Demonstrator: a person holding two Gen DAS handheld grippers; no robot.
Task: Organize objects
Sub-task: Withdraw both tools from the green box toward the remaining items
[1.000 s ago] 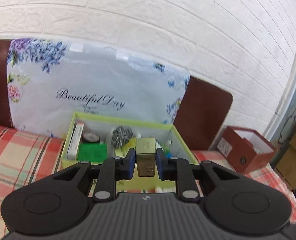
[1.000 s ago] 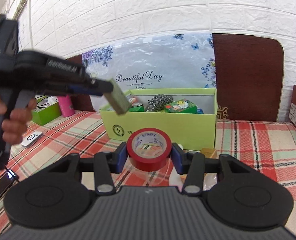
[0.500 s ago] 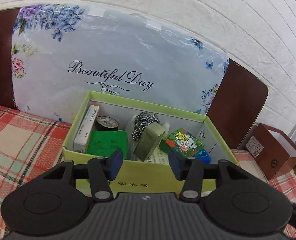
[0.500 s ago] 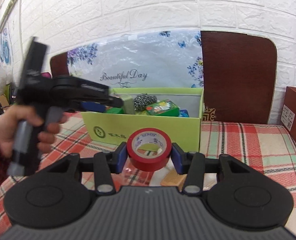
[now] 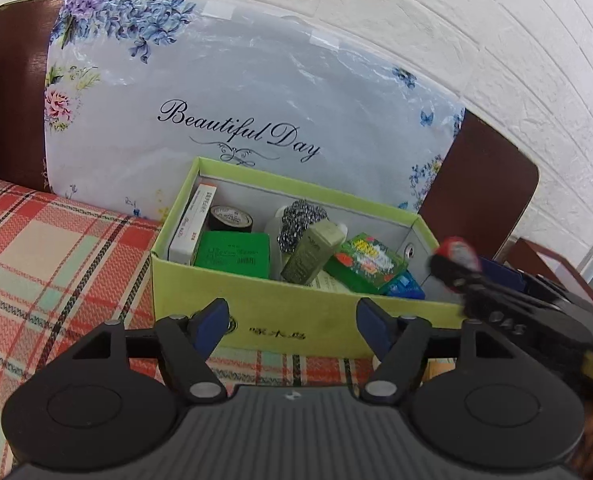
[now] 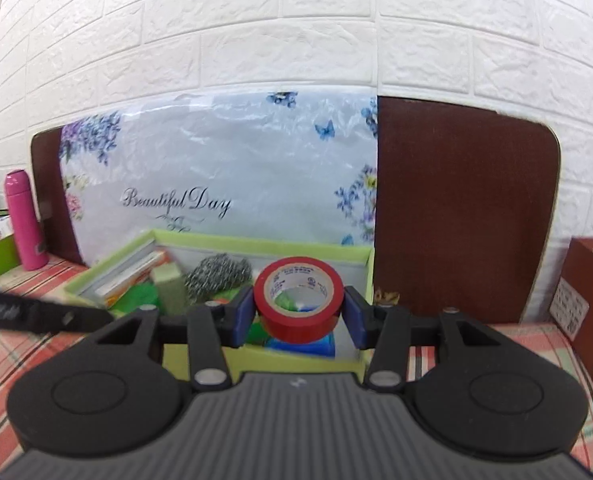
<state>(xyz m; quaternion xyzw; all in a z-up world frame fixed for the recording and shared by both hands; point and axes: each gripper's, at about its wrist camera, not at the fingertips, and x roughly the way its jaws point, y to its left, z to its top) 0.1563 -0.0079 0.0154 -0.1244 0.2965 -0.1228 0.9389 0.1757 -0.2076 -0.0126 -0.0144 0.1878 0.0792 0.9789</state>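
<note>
— Where is the red tape roll (image 6: 299, 303) seen?

— Between the pads of the right hand-held gripper (image 6: 299, 312), above the green box (image 6: 296, 357); the jaws are opening, and a gap shows at the right pad.

— And the left hand-held gripper (image 5: 292, 328)?

— Its jaws are opening, nothing between them. The olive box (image 5: 312, 254) is seen ahead of it, leaned inside the green box on the plaid desk (image 5: 56, 256).

**Around the floral board**

A floral board (image 6: 224, 184) lettered "Beautiful Day" leans on the white brick wall (image 6: 336, 32). A brown panel (image 6: 464, 208) stands behind it, showing at both sides. Left of the board stands a pink bottle (image 6: 22, 226). A plaid tablecloth (image 5: 44, 256) spreads below it.
</note>
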